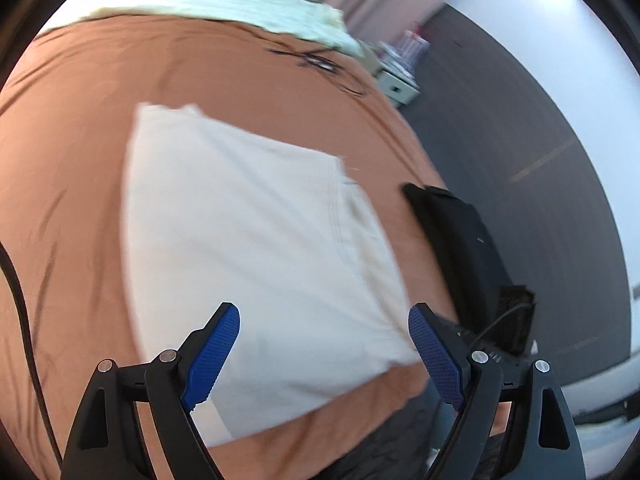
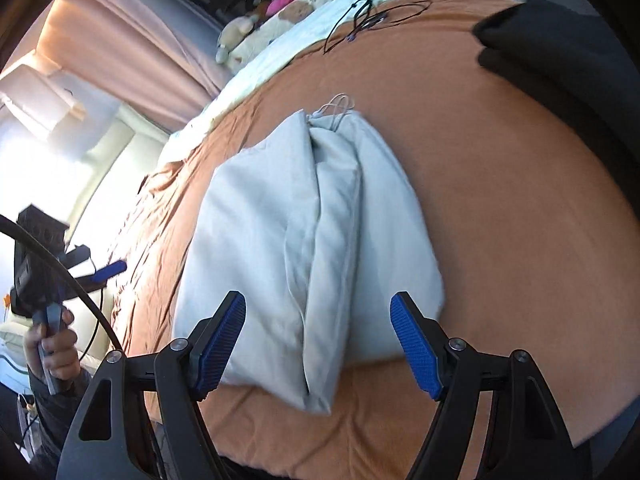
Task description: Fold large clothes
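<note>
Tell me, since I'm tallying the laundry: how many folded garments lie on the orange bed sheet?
2: a white folded garment mid-sheet, and a black folded garment at the sheet's edge. More may lie out of view.

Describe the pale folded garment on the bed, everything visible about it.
The folded garment is a pale cream or off-white cloth, soft and fairly thick, folded into a compact, roughly rectangular bundle. Layers overlap along its middle, leaving long lengthwise creases, and a thin white cord shows at its far end. A stitched seam crosses one side. It lies flat on the orange-brown bedsheet, apart from the dark clothing near the bed's edge. Neither gripper touches it; it lies beyond their open fingers.
</note>
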The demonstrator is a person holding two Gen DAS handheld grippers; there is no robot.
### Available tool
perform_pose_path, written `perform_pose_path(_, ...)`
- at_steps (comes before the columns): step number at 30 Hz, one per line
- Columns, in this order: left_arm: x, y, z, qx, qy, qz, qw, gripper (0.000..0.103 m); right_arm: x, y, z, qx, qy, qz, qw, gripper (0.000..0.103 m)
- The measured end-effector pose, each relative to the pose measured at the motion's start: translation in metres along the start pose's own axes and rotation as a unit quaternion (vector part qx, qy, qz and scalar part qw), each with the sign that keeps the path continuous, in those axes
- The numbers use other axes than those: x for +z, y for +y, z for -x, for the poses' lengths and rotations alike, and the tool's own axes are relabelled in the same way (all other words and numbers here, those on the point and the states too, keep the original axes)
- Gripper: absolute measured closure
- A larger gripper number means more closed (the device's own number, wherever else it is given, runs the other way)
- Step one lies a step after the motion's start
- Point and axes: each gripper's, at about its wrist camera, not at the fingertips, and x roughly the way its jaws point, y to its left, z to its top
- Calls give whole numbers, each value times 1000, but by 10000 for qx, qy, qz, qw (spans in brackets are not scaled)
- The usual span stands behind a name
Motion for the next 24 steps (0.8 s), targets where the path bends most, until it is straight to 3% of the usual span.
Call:
perform_pose_path(8, -6, 75, 7, 406, -242, 702, 9964, 16, 50, 7, -50, -248, 461, 247, 9983, 29)
perform_pose_path(16, -9, 137, -24, 538, -34, 1198, 9913, 25, 89, 7, -85, -127, 695, 296, 9971, 30)
perform_pose_path(19, -6, 150, -38, 582, 90, 1279, 9900, 34, 105, 5, -99, 50, 777, 338, 9964, 38)
perform_pose_path(21, -5, 158, -52, 581, 225, 1334, 9891, 45, 114, 1, -111, 48, 845, 390, 9956, 44)
perform_pose_path(24, -4, 165, -64, 441, 333, 1400, 9886, 48, 127, 0, -127, -17, 965, 481, 9942, 51)
